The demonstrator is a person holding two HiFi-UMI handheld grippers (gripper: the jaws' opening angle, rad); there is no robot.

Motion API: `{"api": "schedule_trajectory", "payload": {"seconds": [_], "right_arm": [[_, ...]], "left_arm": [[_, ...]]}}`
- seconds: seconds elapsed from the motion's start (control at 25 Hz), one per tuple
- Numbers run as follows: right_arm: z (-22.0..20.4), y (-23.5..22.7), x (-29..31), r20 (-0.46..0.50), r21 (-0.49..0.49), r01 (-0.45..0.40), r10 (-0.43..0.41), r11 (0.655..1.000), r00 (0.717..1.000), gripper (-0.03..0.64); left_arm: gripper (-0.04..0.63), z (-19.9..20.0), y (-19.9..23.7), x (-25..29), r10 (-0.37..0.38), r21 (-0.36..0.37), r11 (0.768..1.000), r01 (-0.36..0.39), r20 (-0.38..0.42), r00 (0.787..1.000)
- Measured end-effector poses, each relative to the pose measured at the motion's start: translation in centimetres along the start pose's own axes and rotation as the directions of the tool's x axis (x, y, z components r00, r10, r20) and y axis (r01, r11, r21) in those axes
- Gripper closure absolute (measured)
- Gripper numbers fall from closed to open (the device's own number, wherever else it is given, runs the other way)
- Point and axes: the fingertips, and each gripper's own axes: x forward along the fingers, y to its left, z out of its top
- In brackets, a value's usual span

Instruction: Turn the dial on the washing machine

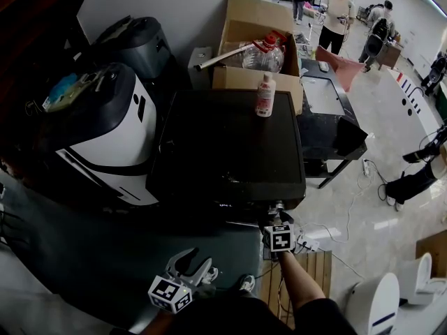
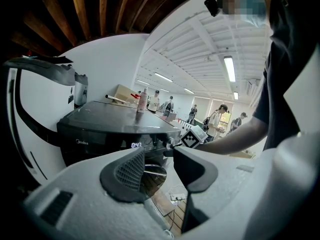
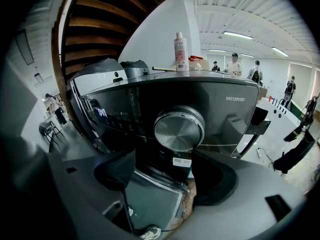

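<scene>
The dial point(image 3: 179, 129) is being faced at 12 o'clock by the spread jaws of the right gripper point(image 3: 165, 170), contact unclear; the left gripper point(image 2: 159, 165) is being held spread, empty

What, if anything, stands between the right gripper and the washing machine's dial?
Nothing visible does. The right gripper is open and empty, and the dial sits just beyond its jaws, slightly above the gap.

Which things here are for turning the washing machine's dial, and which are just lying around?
For the job: dial, washing machine, right hand-held gripper, open, facing the dial.
Lying about: small bottle on the machine's top, cardboard box behind it, jug in the box.
</scene>
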Motion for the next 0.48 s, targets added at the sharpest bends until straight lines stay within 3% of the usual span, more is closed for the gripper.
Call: {"api": "schedule_trajectory", "payload": {"seconds": [0.48], "right_arm": [[-0.43,1.09,0.58,-0.035,-0.006,-0.05,0.05,0.999,0.998,0.304]], "left_arm": [[0.42,0.21,0.14,0.49,-0.001,0.003,1.0,0.001,-0.015,1.0]]}}
